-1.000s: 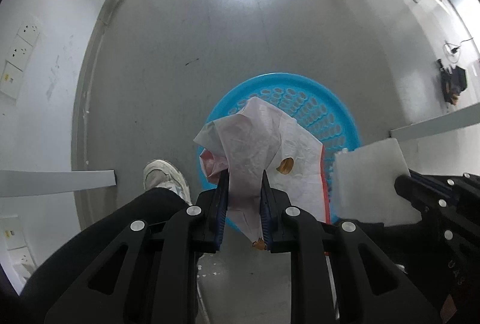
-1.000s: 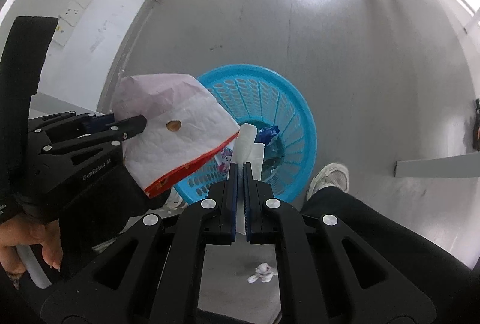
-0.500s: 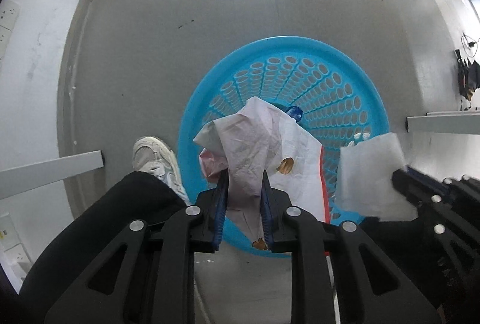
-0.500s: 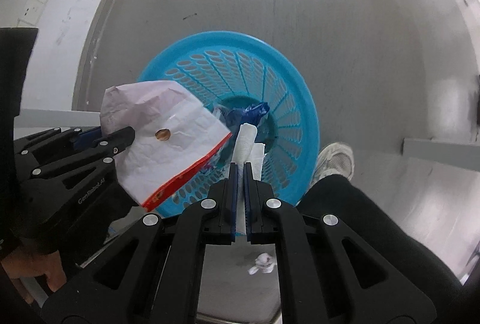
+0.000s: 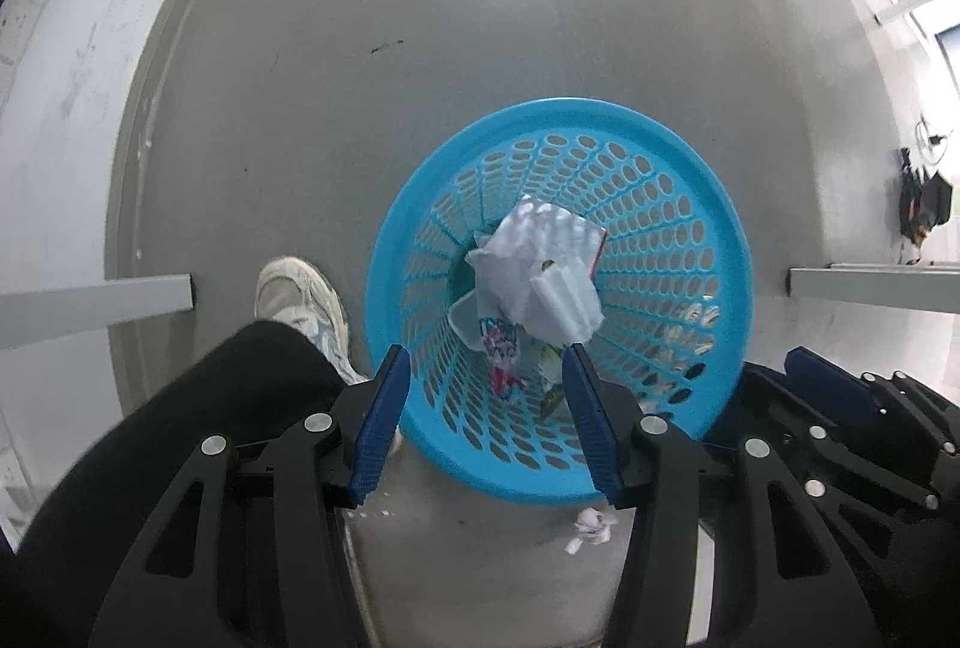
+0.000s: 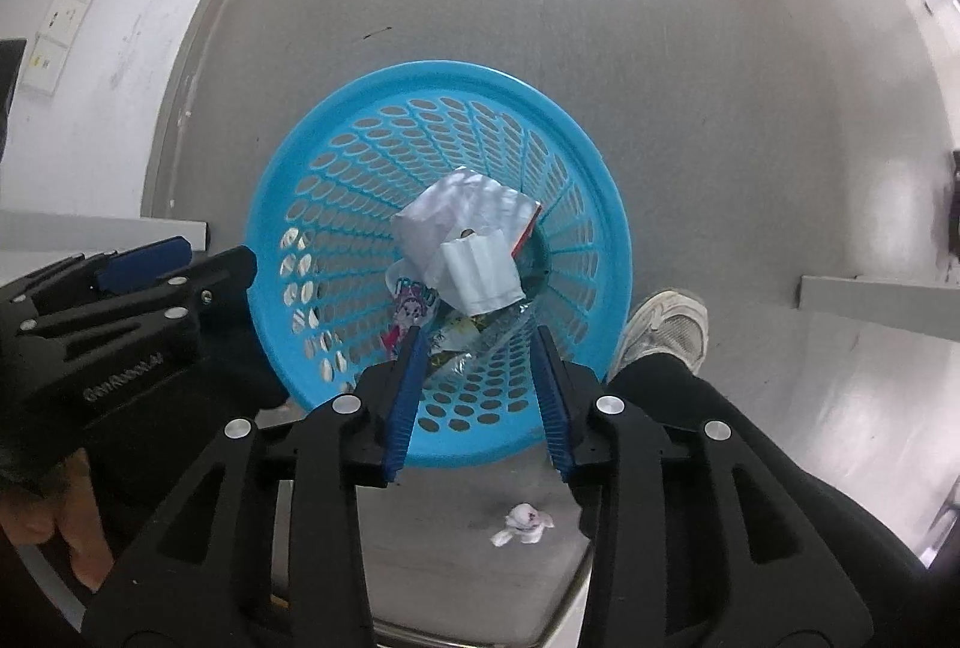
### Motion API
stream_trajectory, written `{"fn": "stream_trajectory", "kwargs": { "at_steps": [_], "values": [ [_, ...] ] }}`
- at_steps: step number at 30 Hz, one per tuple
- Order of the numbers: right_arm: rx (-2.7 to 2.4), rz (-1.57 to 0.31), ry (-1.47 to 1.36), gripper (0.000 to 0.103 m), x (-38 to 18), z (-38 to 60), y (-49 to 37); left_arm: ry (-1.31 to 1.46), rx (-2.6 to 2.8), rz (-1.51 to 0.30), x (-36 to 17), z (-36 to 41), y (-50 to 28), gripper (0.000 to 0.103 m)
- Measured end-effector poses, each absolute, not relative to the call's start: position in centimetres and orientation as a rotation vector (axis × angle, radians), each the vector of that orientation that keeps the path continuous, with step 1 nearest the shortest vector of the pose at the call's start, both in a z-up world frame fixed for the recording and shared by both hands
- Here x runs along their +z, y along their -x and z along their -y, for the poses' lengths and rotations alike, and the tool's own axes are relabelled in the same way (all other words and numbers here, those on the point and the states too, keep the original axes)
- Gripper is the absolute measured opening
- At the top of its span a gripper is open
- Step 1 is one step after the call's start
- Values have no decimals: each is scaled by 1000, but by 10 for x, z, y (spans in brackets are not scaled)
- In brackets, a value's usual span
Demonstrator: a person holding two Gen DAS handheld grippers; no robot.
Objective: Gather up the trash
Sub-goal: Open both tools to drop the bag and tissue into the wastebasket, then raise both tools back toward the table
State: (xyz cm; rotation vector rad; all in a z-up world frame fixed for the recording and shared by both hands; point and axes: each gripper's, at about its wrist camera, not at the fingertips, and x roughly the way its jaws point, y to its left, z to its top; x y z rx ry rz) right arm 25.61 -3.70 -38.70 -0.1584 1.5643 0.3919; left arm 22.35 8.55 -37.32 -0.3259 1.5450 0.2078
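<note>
both grippers, left (image 5: 485, 411) and right (image 6: 477, 396), have just been opening and hang empty over the basket (image 6: 312, 156), wrapper (image 6: 462, 213) and tissue (image 6: 480, 270) inside it, while one scrap (image 6: 522, 523) lies on the floor just behind the right fingers, nearer that hand.

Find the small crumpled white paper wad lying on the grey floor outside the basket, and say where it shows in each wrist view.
Left wrist view: the small crumpled white paper wad lies low, right of centre, just below the blue perforated plastic basket's rim.
Right wrist view: it lies low, near centre, below the basket's rim.
Shared landmark: the basket.
</note>
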Motion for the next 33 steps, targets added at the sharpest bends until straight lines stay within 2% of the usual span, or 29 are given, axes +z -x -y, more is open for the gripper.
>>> {"fn": "stream_trajectory", "kwargs": {
  "at_steps": [7,10,15,22,24,31,33],
  "values": [
    [423,-1487,169,35,-350,41,-236,379,177,-1453,-334,-87,-203,54],
    [437,-1456,172,43,-336,45,-227,373,165,-1428,-318,-84,-192,55],
    [473,-1399,162,43,-303,48,-205,380,131,-1339,-283,-80,-163,55],
    [519,-1285,171,50,-255,59,-173,362,90,-1261,-249,-74,-129,57],
    [520,-1259,170,57,-244,63,-166,335,78,-1235,-237,-68,-120,61],
    [524,-1198,169,62,-208,78,-140,231,56,-1134,-196,-52,-86,65],
    [530,-1168,177,65,-196,82,-131,239,39,-1107,-185,-51,-77,71]
  ]
}}
